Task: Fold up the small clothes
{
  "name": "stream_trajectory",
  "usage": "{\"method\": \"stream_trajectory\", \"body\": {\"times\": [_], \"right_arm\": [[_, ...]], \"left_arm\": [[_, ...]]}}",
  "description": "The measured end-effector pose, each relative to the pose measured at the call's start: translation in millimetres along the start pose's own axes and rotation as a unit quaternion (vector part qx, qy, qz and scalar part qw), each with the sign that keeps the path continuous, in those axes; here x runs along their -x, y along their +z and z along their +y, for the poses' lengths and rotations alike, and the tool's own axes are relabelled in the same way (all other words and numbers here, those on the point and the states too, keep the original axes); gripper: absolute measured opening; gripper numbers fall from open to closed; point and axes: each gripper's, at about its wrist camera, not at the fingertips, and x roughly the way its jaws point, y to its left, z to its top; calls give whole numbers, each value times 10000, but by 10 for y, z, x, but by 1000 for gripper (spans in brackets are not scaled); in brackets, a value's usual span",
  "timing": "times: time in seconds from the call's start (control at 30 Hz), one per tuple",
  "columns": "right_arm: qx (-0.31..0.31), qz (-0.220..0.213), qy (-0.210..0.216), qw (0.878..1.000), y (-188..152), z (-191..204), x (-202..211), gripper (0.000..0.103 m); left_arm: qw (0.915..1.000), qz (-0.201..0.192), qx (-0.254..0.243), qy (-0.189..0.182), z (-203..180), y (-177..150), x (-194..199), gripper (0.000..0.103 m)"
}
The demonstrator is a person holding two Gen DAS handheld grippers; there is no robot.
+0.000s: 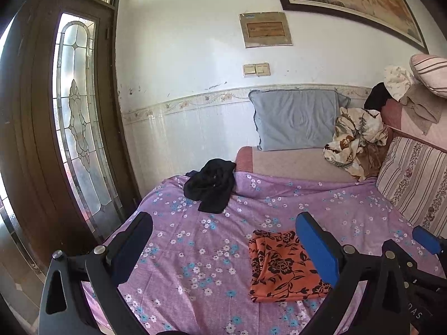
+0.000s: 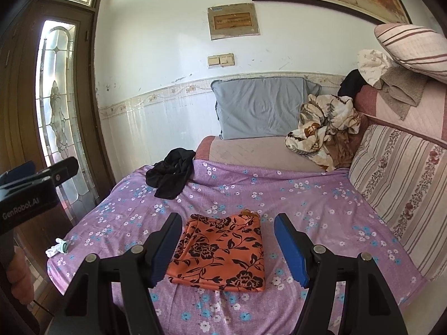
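Both grippers (image 1: 223, 240) (image 2: 227, 247) gape empty above folded orange cloth (image 2: 220, 254); left reads "GenRobot.AI", perhaps.

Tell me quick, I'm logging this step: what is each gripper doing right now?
Left gripper: open, holding nothing.
Right gripper: open, holding nothing, above the folded orange cloth.

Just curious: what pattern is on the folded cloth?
Black roses and leaves on the orange folded cloth, clearest in the right wrist view.
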Motion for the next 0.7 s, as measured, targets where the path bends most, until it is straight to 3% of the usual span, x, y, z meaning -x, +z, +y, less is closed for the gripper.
{"method": "stream_trajectory", "body": {"times": [0.7], "right_arm": [[211, -81, -100, 9997, 102, 164, 307, 72]], "left_arm": [[9994, -254, 161, -165, 141, 98, 322, 102]]}}
